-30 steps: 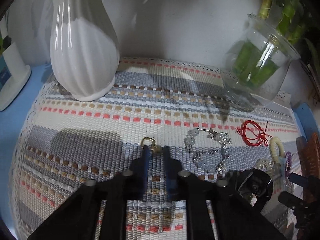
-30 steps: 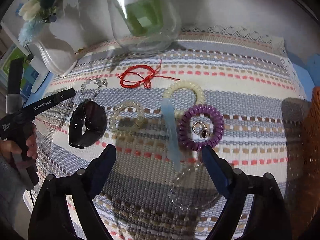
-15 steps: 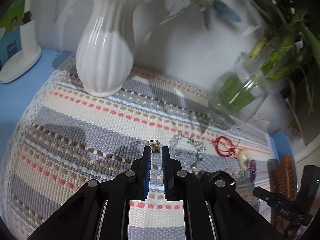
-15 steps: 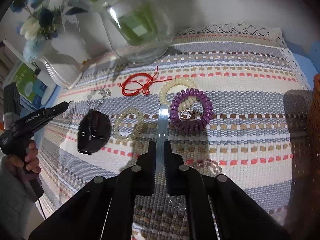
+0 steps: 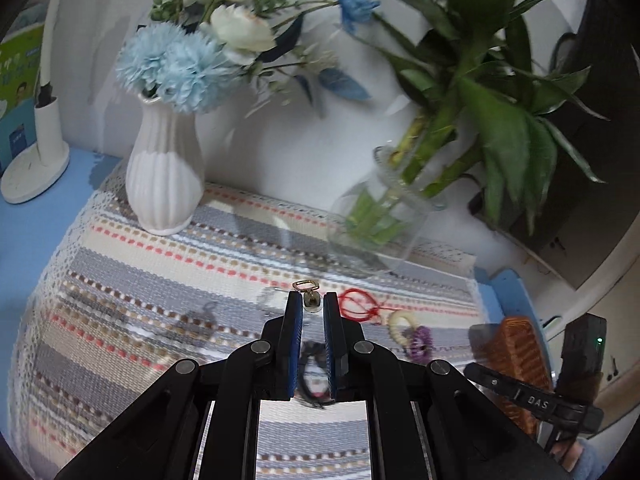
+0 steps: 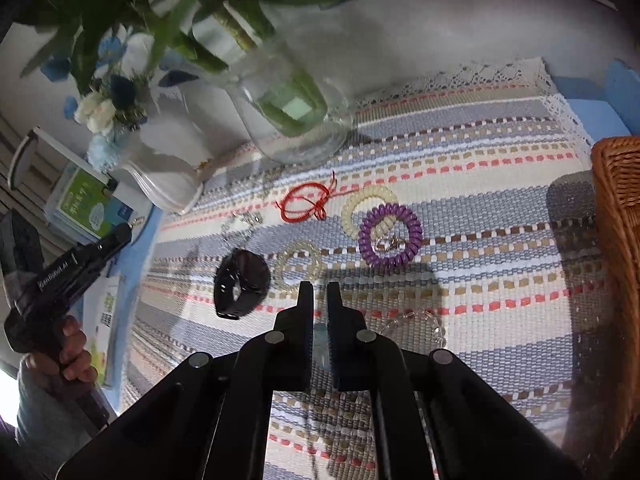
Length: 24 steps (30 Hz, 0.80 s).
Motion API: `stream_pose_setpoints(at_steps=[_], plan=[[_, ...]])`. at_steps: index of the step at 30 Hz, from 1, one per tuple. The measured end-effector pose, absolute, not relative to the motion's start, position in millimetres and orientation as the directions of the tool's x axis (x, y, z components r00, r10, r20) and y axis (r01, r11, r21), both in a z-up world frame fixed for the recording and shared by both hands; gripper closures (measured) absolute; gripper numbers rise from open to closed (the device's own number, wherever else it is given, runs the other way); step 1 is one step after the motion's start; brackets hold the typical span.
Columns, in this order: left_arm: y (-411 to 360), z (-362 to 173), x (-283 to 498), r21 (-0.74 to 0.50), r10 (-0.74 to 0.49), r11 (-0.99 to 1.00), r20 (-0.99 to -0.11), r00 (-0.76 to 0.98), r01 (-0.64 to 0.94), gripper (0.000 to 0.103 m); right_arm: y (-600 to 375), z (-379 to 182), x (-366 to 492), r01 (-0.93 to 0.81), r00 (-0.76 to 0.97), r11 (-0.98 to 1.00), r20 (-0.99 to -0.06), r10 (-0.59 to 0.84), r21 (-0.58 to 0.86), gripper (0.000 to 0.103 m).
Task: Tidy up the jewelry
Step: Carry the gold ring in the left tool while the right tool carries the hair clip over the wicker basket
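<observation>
- Jewelry: loose over the middle of the striped mat (image 6: pixel 500 208), lying flat and mostly apart, probably so each piece can be pinched singly; two pieces held up in the grippers.
- Wicker basket (image 6: pixel 618 240): just off the mat's right edge, likely the place to sort into; inside hidden, contents impossible to tell.
- Glass vase (image 6: pixel 296 120): at the mat's far edge, holding green stalks; no jewelry visible in it.
- White vase (image 5: pixel 164 176): near the far left corner, holding blue and white flowers.
- Right gripper (image 6: pixel 320 290): clamped on a pale blue translucent piece (image 6: pixel 320 340), caught deep between the jaws, over the mat's near edge.
- Left gripper (image 5: pixel 307 296): clenched on a small gold-looped charm (image 5: pixel 311 302), nipped at the very tips, seemingly clear of the mat.
- Black watch (image 6: pixel 240 284): left of centre, strap curled.
- Purple coil band (image 6: pixel 416 236): right of centre, overlapping a cream coil band (image 6: pixel 348 216), with a small gold ring (image 6: pixel 386 243) lying inside its loop.
- Red cord (image 6: pixel 319 211): toward the far edge, near the glass vase.
</observation>
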State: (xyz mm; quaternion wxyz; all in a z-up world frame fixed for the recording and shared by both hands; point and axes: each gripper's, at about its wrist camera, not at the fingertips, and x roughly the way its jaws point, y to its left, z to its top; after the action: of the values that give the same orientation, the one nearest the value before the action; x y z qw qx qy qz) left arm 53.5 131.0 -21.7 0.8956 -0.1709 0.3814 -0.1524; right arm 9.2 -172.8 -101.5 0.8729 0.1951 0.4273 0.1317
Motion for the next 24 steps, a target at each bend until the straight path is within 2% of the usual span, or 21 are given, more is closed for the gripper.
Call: stream_pose_setpoints(at_steps=[6, 12, 16, 24], plan=[[107, -13, 42, -0.422, -0.425, 0.890, -0.631, 0.649, 0.173, 0.093, -185, -84, 3, -0.053, 0.630, 0.901, -0.686, 0.364, 0.430, 0.095], [72, -1, 26, -0.386, -0.422, 0.900, -0.660, 0.621, 0.201, 0.093, -211, -67, -13, -0.039, 0.672, 0.879, -0.638, 0.375, 0.475, 0.095], [39, 11, 19, -0.417, -0.484, 0.871, -0.640, 0.596, 0.260, 0.093, -233, -41, -27, -0.034, 0.723, 0.875, -0.593, 0.355, 0.483, 0.095], [-42, 28, 13, -0.393, -0.569, 0.821, -0.624, 0.536, 0.415, 0.093, -303, 9, -69, 0.040, 0.821, 0.871, -0.513, 0.251, 0.490, 0.096]])
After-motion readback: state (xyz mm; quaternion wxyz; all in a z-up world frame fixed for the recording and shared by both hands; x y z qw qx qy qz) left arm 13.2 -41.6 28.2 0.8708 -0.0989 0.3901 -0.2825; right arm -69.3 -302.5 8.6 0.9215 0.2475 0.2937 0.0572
